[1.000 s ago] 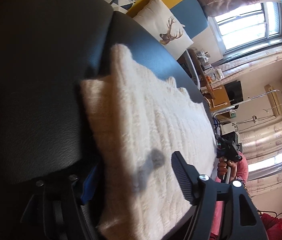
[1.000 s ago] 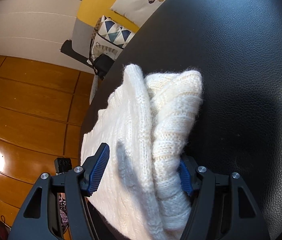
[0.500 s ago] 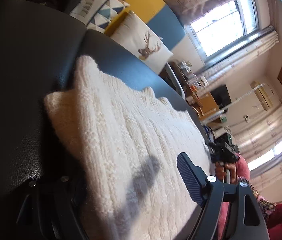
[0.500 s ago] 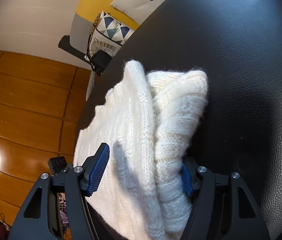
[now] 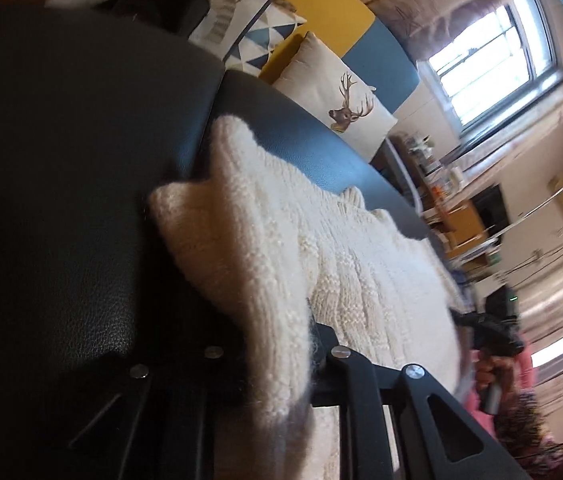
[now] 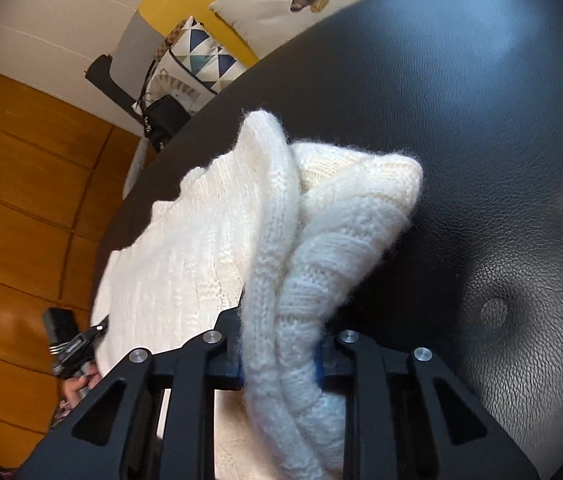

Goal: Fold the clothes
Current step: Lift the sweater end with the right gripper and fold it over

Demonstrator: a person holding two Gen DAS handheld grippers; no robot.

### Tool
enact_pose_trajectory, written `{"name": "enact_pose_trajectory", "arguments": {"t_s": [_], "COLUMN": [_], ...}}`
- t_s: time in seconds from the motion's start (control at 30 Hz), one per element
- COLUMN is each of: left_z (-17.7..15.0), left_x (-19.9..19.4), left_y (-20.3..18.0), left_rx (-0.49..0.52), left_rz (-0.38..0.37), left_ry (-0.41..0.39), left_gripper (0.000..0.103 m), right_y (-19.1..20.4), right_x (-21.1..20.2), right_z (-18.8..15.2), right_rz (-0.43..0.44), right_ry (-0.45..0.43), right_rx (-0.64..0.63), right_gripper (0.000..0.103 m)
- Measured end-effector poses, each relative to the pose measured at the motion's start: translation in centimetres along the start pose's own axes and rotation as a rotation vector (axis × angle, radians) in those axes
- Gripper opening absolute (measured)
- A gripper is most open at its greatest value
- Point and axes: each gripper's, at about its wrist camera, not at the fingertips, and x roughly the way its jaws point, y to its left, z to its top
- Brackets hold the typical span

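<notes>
A cream knitted sweater (image 6: pixel 209 248) lies partly folded on a black leather seat surface (image 6: pixel 481 128), its layers stacked along the near edge. The right gripper (image 6: pixel 281 354) is closing on a thick bunched edge at one end of that edge; in the right wrist view the blue pads press into the knit from both sides, with several layers of wool between them. The left gripper (image 5: pixel 277 356) is likewise closing on the opposite end; in the left wrist view a fold of wool is squeezed between its jaws, though the left jaw sits in shadow and its pad cannot be made out. Across the sweater, the left wrist view also shows a hand (image 5: pixel 491 372) on the other gripper's handle. The far edge of the garment rests flat on the seat, short of the cushions (image 5: pixel 341 104) behind it. The step in hand appears to be the two-point grasp that precedes a fold: both near ends are being secured before the garment is carried. The next move probably calls for raising both ends together, at the same rate, and laying the near edge over toward the far edge. The bulky knit may slip or sag between the two grips if one side leads, so even tension across the span is advisable.
</notes>
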Motion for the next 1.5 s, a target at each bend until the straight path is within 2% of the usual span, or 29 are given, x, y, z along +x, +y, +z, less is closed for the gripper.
{"name": "enact_pose_trajectory", "arguments": {"t_s": [0.07,0.2,0.37,0.5,0.7,0.8,0.87,1.03,1.2,1.33,1.4,1.43,1.5], "left_z": [-0.3,-0.8,-1.1,-0.6,1.5,2.5,2.9,3.1,3.4,3.3,3.1,2.9,3.0], "left_x": [-0.4,-1.7,-2.3,-1.4,-0.3,0.2,0.5,0.6,1.2,1.3,0.9,0.7,1.1], "left_y": [-0.8,-1.6,-2.2,-1.7,0.5,1.1,1.5,2.6,3.2,3.0,3.2,3.4,3.1], "left_rx": [0.03,0.051,0.086,0.094,0.052,0.076,0.096,0.1,0.031,0.03,0.022,0.007,0.002], "left_rz": [0.023,0.03,0.066,0.093,0.026,0.023,0.033,-0.019,-0.049,-0.039,-0.046,-0.083,-0.093], "left_ry": [-0.03,-0.092,-0.12,-0.051,0.087,0.143,0.169,0.211,0.206,0.176,0.148,0.134,0.12], "left_gripper": [0.016,0.015,0.015,0.019,0.029,0.043,0.062,0.062,0.066,0.064,0.047,0.021,0.02], "right_y": [0.4,0.2,-0.2,-0.5,-2.9,-3.6,-3.8,-4.4,-4.3,-4.0,-4.0,-4.0,-4.0], "right_x": [-0.3,-0.7,-0.7,-0.6,0.3,0.7,1.0,1.1,1.4,1.5,1.5,1.5,1.5], "right_z": [-0.3,-0.8,-1.1,-0.8,0.3,0.5,0.5,0.3,0.5,0.5,0.5,0.5,0.4], "right_rz": [-0.013,0.03,0.057,0.085,0.223,0.261,0.279,0.326,0.334,0.319,0.316,0.314,0.31], "right_ry": [-0.025,-0.066,-0.068,-0.042,0.06,0.092,0.095,0.1,0.11,0.108,0.105,0.104,0.101], "right_rx": [0.006,0.045,0.061,0.061,0.124,0.149,0.162,0.172,0.178,0.172,0.173,0.173,0.172], "right_gripper": [0.022,0.021,0.021,0.021,0.025,0.032,0.033,0.034,0.034,0.034,0.034,0.034,0.034]}}
